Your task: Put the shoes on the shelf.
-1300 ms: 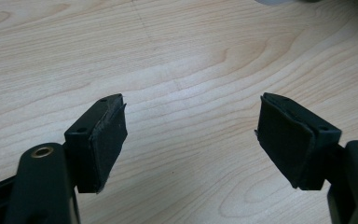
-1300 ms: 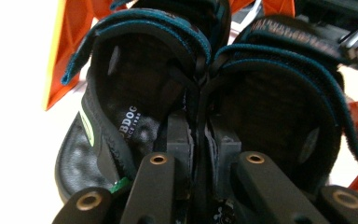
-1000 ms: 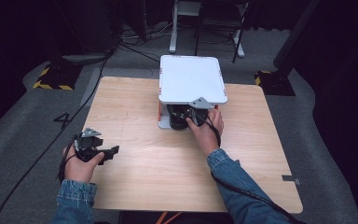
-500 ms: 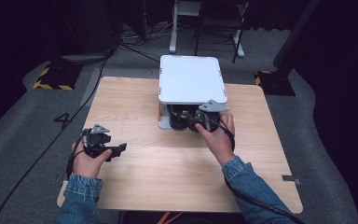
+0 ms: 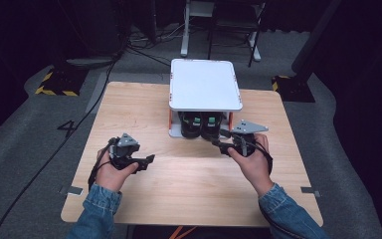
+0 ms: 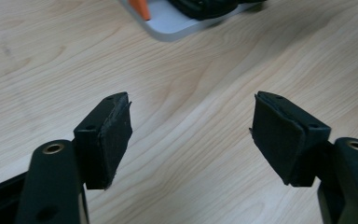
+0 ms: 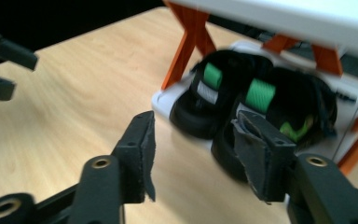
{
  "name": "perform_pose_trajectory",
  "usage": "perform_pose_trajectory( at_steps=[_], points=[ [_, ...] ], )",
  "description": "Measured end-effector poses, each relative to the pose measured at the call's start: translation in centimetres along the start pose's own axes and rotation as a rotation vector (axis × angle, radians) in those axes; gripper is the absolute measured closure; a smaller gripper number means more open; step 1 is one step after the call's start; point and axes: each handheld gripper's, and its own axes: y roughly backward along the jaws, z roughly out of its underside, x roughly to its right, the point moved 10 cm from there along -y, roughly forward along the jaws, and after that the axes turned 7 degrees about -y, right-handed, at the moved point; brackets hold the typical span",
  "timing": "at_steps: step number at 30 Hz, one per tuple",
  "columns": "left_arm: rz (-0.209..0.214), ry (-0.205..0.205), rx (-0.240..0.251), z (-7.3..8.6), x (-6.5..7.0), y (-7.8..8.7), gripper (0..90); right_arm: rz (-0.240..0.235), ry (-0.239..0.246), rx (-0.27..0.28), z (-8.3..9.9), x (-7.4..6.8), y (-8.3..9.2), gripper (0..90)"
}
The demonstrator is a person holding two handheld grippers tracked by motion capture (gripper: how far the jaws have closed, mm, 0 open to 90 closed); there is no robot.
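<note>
A pair of black sandals (image 5: 201, 127) with green and white straps lies on the lower shelf of a white rack (image 5: 204, 84) with orange legs. In the right gripper view the sandals (image 7: 270, 107) sit just beyond my right gripper (image 7: 193, 130). Its jaws are open, have just been closing, and have nothing between them. In the high view the right gripper (image 5: 220, 141) hovers at the rack's front right corner. My left gripper (image 5: 146, 162) is over bare wood at the left. The left gripper's (image 6: 191, 102) jaws are also open with nothing between them, and have just been closing.
The rack's base plate (image 6: 168, 25) and one orange leg (image 6: 140, 7) show at the top of the left gripper view. The wooden table (image 5: 189, 194) stretches wide in front of the rack. Dark floor with cables surrounds it.
My right gripper has drawn back from under the rack's top toward the right and risen a little. The left hand has moved right across the table.
</note>
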Motion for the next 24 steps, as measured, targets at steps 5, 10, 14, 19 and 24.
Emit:
perform_pose_trajectory(
  at_steps=[5, 10, 14, 19, 24],
  points=[
    [0.021, -0.029, 0.043, -1.9, 2.5, -3.3, 37.4, 0.016, -0.035, -0.034, 2.4, 1.3, -0.2, 58.2],
    [0.026, -0.056, 0.049, -3.1, 3.5, -6.3, 50.9, 0.013, -0.078, -0.051, 4.2, 1.6, -1.7, 60.6],
    [0.052, -0.046, 0.093, -4.4, 3.9, -8.8, 61.1, 0.008, -0.078, -0.07, 5.0, 1.8, -2.7, 63.9],
    [0.074, -0.042, 0.106, -5.5, 4.1, -12.3, 64.3, 0.006, -0.135, -0.082, 5.9, 3.0, -4.9, 66.5],
    [0.051, -0.001, 0.097, -5.9, 4.5, -13.5, 62.4, 0.04, -0.176, -0.063, 6.1, 3.9, -5.9, 59.8]
  ],
)
